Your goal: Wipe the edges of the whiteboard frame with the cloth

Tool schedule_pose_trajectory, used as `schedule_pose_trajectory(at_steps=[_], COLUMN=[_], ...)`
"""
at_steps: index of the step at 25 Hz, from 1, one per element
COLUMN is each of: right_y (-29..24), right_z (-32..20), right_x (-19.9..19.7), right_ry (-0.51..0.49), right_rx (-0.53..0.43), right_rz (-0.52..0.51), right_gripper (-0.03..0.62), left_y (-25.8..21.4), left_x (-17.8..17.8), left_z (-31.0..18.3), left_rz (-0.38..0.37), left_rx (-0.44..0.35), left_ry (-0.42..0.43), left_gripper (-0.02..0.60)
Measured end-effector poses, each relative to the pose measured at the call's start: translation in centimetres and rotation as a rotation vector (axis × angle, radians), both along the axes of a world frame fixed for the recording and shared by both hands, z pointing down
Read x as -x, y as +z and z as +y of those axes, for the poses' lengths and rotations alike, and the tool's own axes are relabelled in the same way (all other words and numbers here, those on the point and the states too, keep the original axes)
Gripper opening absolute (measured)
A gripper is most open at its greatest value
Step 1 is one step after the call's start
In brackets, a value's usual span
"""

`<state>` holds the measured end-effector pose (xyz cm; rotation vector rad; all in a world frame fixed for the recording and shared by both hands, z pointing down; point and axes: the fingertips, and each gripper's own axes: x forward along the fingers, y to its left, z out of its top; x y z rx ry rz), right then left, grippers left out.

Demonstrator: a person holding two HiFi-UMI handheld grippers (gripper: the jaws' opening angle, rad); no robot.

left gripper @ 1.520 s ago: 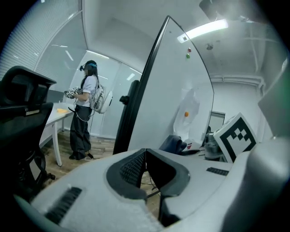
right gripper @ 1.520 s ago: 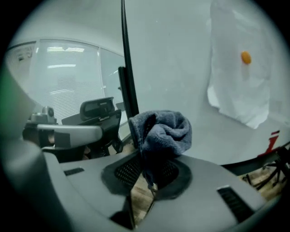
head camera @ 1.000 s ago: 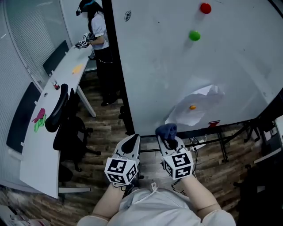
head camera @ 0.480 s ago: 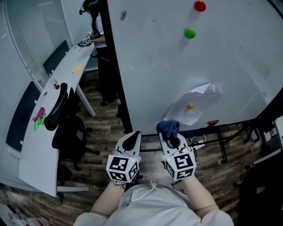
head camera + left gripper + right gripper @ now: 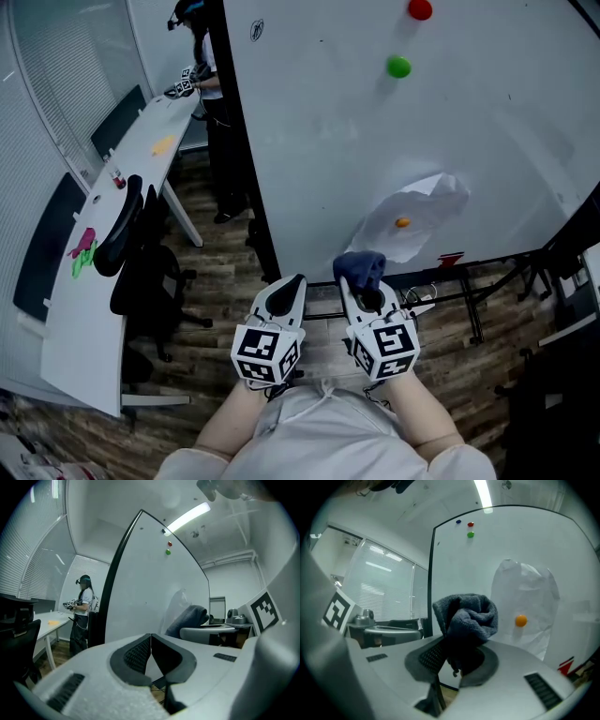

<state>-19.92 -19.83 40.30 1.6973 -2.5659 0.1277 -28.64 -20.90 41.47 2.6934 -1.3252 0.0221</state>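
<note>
A large whiteboard (image 5: 394, 141) with a black frame (image 5: 246, 159) stands in front of me; its left frame edge (image 5: 431, 583) rises in the right gripper view. My right gripper (image 5: 359, 283) is shut on a bunched dark blue cloth (image 5: 359, 267), which sticks up between its jaws (image 5: 464, 616), close to the board's lower frame. My left gripper (image 5: 292, 284) is beside it, jaws shut with nothing between them (image 5: 150, 644), pointing at the frame's lower left part.
A crumpled white paper (image 5: 417, 217) hangs on the board under an orange magnet (image 5: 402, 223); green (image 5: 398, 67) and red (image 5: 420, 9) magnets are higher. A long white desk (image 5: 103, 234) and black office chairs (image 5: 141, 262) stand left. A person (image 5: 202, 56) stands at the far desk end.
Both grippers have moved slightly right and toward the board, carrying the cloth along. The person at the far desk is now mostly hidden behind the frame.
</note>
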Motion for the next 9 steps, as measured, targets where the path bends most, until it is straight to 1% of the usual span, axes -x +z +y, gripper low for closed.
schedule_pose_trajectory(at_steps=[4, 9], right_y=[0.17, 0.26], right_z=[0.12, 0.14], right_x=[0.11, 0.48], right_ry=[-0.006, -0.016], right_rx=[0.002, 0.001], right_rz=[-0.004, 0.018], right_gripper=[0.066, 0.066], left_y=[0.01, -0.06], left_x=[-0.16, -0.39], left_z=[0.10, 0.17], left_rz=[0.007, -0.007], left_rx=[0.002, -0.010], left_ry=[0.002, 0.010], left_gripper=[0.018, 0.018])
